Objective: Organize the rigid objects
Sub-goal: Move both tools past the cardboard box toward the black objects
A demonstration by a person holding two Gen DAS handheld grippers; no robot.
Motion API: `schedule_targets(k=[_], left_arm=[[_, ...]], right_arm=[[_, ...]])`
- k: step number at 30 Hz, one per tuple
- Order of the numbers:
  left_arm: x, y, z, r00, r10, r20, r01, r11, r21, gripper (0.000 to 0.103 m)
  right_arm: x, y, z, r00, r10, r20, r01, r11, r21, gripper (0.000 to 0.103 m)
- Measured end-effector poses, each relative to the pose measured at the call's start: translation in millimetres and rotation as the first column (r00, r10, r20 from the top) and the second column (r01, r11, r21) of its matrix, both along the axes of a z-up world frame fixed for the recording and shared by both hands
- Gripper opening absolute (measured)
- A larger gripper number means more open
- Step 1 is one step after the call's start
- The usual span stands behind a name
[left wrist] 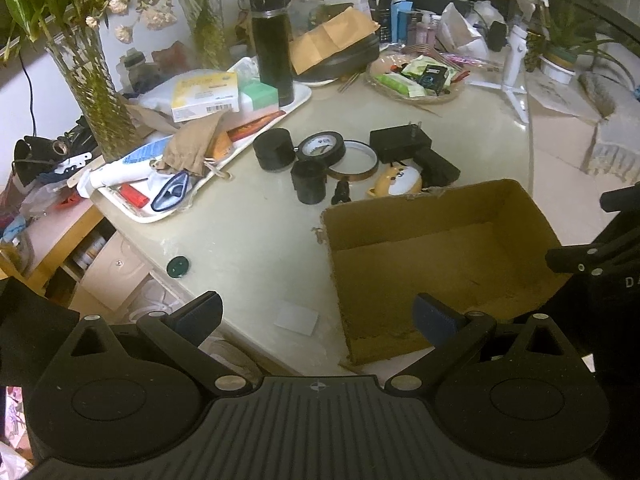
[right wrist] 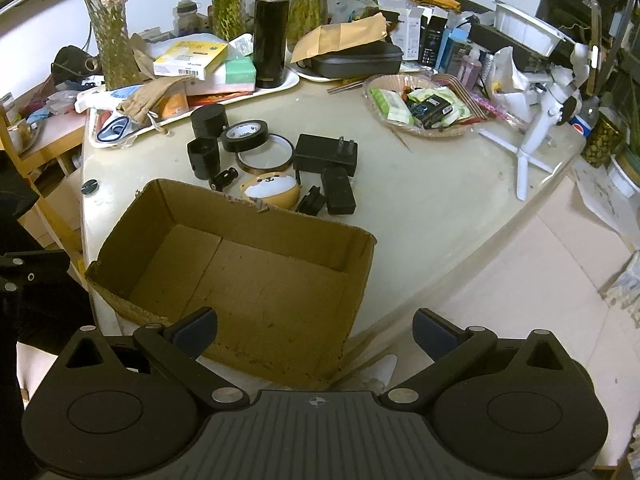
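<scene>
Both tongs hang spread wide and hold nothing: the left gripper [left wrist: 318, 318] above the near table edge, the right gripper [right wrist: 314, 334] over the near wall of the cardboard box [right wrist: 280, 312]. That box sits open just ahead of them on the pale round table [right wrist: 432, 200]. Beyond its far wall lie black tape [right wrist: 244, 135], an amber tape ring [right wrist: 265, 158], a plug adapter [right wrist: 326, 154] and a dog-faced case [right wrist: 272, 192], close together. Farther ahead a black flask [right wrist: 271, 32] stands on a cluttered white tray [right wrist: 288, 80], with glass vases of greenery [right wrist: 114, 48] along the white wall and a wicker basket [right wrist: 420, 130] ahead to the right.
</scene>
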State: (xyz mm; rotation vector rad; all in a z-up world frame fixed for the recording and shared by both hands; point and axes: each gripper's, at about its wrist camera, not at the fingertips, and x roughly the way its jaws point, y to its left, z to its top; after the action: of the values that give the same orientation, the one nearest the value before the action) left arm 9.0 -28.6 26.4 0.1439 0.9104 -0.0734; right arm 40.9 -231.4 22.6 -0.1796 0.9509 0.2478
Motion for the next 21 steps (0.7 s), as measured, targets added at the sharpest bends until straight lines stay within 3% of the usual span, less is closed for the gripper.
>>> schedule_targets(k=[9,14,21], left_arm=[[6,6,-5,1.0,0.013,-0.021,-0.013,1.0,0.005,0.103],[8,5,-5,1.0,-0.004,-0.017,0.003,1.0,-0.009,0.103],[16,8,-6,1.0,-0.008,-0.002,0.008,0.996,-0.09,0.103]], right_arm=[[5,-7,-4,1.0,-0.009,-0.015,0.01,0.999,0.035,0.103],[11,-14,-8,0.999,-0.003,-0.046,0.008,0.995,0.102,0.103],[22,-21,-9,0.999,0.01,-0.039,-0.005,0.99,0.144,0.103]])
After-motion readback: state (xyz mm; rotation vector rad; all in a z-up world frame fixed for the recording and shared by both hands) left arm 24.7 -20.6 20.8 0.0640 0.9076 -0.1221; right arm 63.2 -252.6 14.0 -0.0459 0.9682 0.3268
